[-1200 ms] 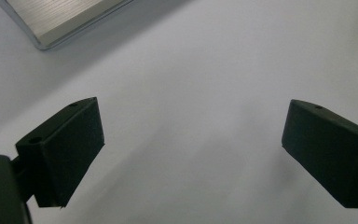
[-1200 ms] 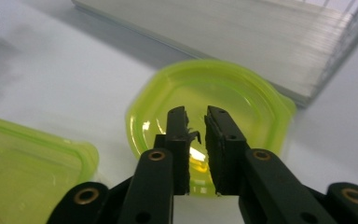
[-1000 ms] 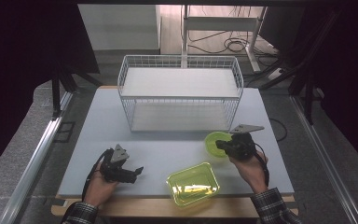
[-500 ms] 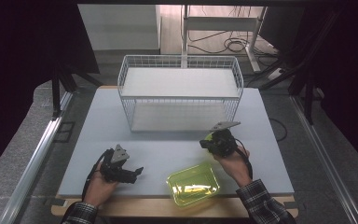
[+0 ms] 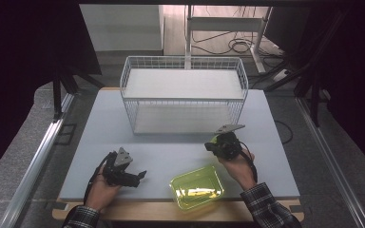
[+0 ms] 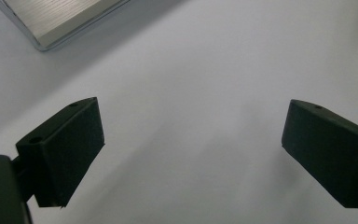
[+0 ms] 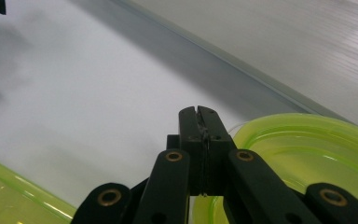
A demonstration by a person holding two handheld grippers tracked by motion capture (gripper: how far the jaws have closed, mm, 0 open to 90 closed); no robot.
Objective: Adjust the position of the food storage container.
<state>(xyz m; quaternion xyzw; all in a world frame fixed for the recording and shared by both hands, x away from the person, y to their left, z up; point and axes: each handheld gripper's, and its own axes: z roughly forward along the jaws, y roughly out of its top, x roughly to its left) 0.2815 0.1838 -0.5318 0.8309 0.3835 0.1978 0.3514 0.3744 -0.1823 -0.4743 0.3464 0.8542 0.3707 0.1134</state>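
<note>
One lid (image 7: 307, 154) pinched by the right gripper (image 5: 217, 142), one tub (image 5: 197, 186), one basket (image 5: 183, 97); left gripper (image 5: 140, 175) released.

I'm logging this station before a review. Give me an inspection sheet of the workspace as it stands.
Surface: pale grey table top, bare in the middle.
Job's things: round yellow-green lid, rim pinched in the right gripper; rectangular yellow-green container at the near edge.
Clutter: white wire basket at the back.
Grippers: left gripper open above the table.
Cables: cables on the floor behind.
Surroundings: dark.
</note>
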